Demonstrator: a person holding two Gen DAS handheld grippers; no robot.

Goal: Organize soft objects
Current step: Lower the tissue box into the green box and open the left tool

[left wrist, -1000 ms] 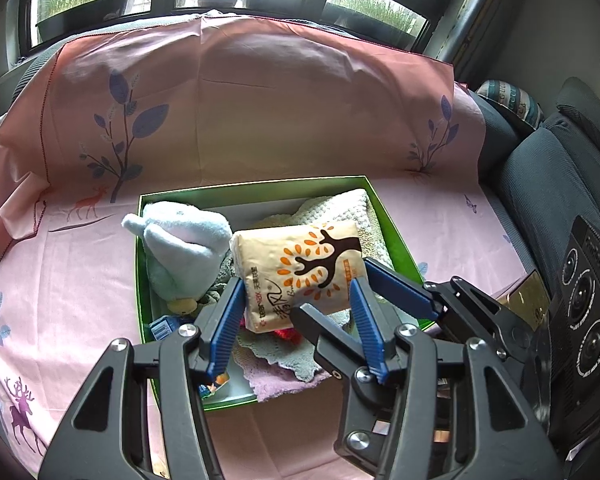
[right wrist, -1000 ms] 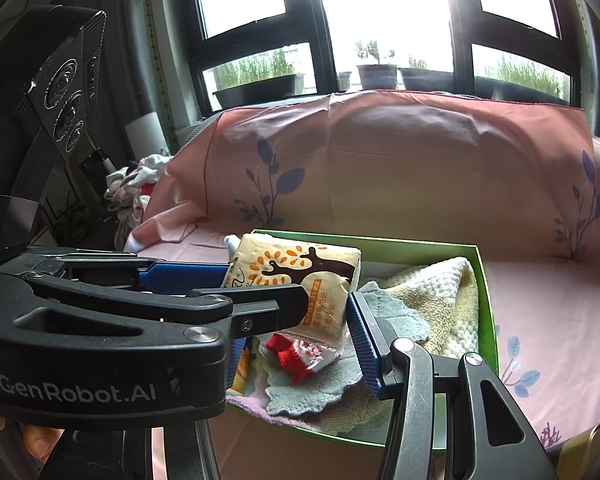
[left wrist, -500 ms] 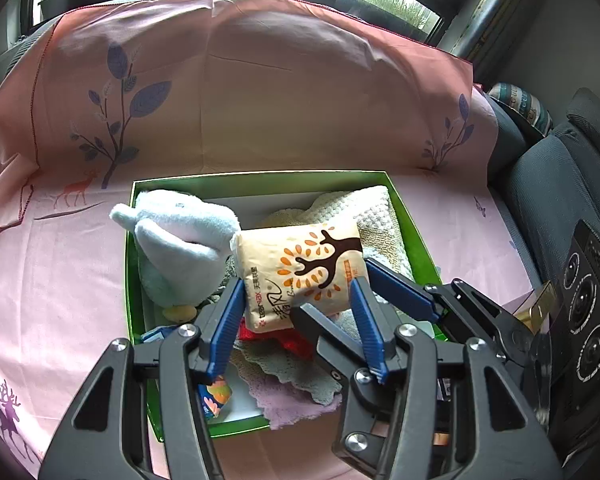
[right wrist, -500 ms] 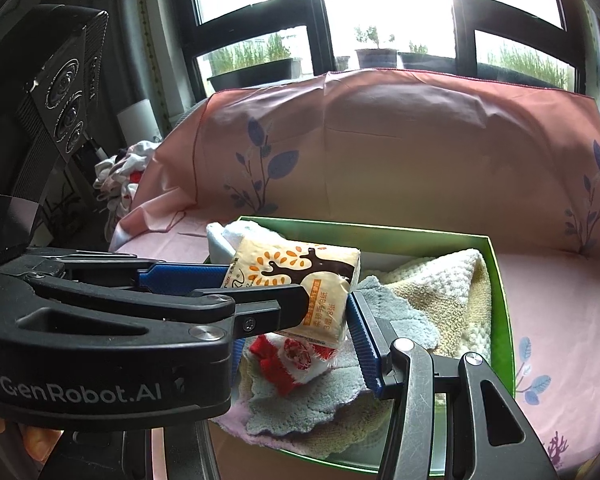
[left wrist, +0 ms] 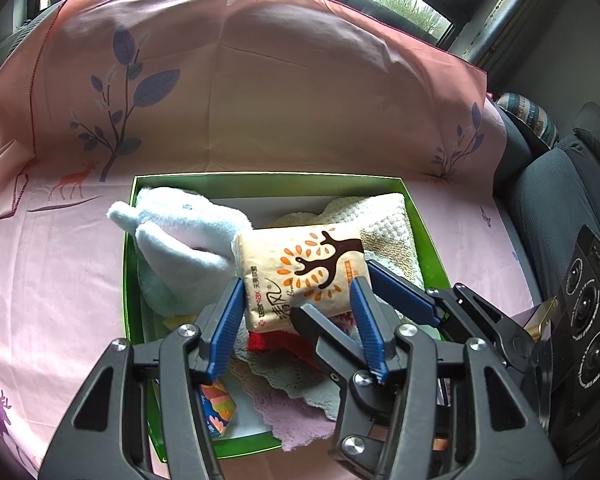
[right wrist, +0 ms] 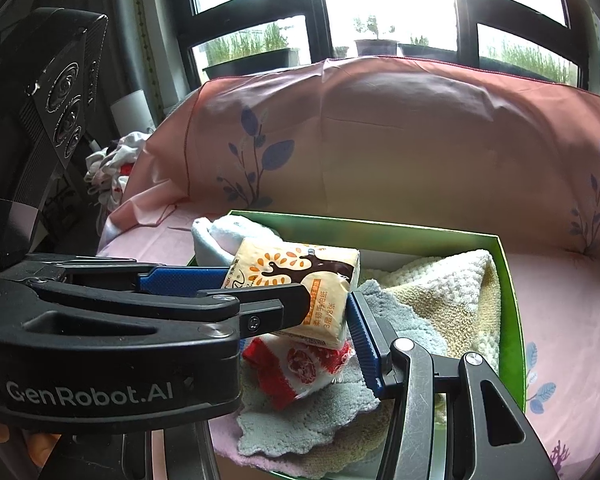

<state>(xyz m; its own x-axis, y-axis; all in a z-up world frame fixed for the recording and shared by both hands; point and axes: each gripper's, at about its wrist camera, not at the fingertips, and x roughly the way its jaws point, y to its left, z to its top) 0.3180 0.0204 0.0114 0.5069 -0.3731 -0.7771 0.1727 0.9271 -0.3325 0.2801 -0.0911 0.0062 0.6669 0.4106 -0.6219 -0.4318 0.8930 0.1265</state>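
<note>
A cream tissue pack [left wrist: 300, 276] printed with a brown tree hangs just above the open green box [left wrist: 260, 178]. My left gripper [left wrist: 296, 320] is shut on it, a blue pad on each side. Reaching in from the right, my right gripper [left wrist: 336, 292] is shut on the same pack; its blue pad presses the pack's [right wrist: 296, 284] right end, while its other finger is hidden behind the left gripper [right wrist: 268, 288]. Inside the box lie a pale blue plush toy [left wrist: 180, 236], a cream towel [left wrist: 384, 220], a red-and-white packet [right wrist: 296, 368] and a grey-blue cloth [right wrist: 300, 420].
The box rests on a pink leaf-print sheet [left wrist: 300, 100] draped over a sofa seat and back. A pink cloth [left wrist: 296, 416] and a colourful packet [left wrist: 216, 404] lie at the box's near edge. Dark grey cushions [left wrist: 560, 200] sit right; a clothes pile [right wrist: 108, 168] sits left.
Both grippers, still holding the tissue pack together, have sunk toward the green box, which now fills more of each view. The grip looks the same.
</note>
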